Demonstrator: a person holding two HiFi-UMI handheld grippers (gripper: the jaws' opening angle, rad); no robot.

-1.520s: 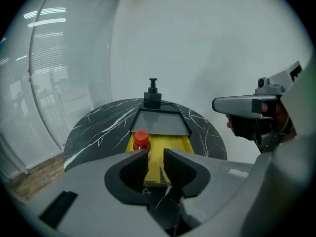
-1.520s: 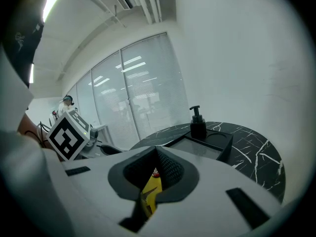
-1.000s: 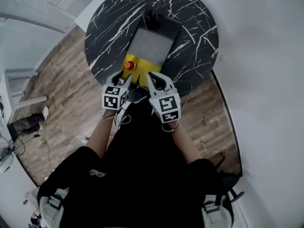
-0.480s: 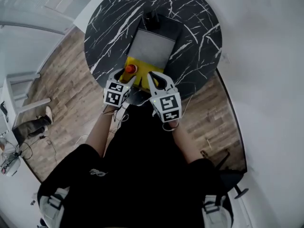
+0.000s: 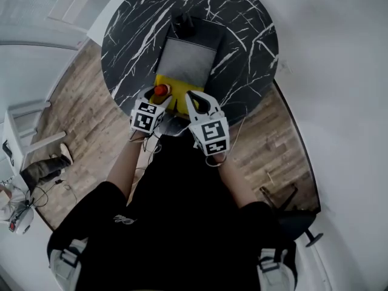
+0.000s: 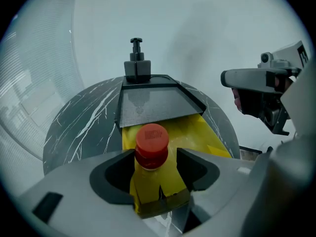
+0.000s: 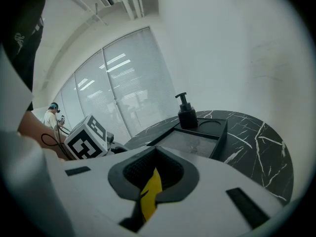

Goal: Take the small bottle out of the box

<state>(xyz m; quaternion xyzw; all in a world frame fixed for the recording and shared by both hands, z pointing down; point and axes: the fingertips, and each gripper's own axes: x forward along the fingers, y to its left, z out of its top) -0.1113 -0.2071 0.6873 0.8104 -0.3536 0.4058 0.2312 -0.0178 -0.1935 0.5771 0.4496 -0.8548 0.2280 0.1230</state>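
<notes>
Between the jaws of the left gripper (image 6: 154, 155): bottle (image 6: 151, 174), upright, red cap on top, long axis vertical, seemingly not yet out of the yellow box (image 6: 195, 132) at the near edge of the table (image 5: 242, 53). Jaws opening wide, pads clear of the neck on both sides. Right gripper (image 7: 150, 181) just beside, pinched on a thin yellow flap (image 7: 149, 196). Left nearer; probably squeeze, then lift straight up. One bottle, one box, two grippers.

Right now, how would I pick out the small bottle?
On the round black marble table, find the yellow box at the near edge, before the dark tray. The small bottle stands there: yellow body, red cap, unlike the black pump dispenser beyond.
</notes>
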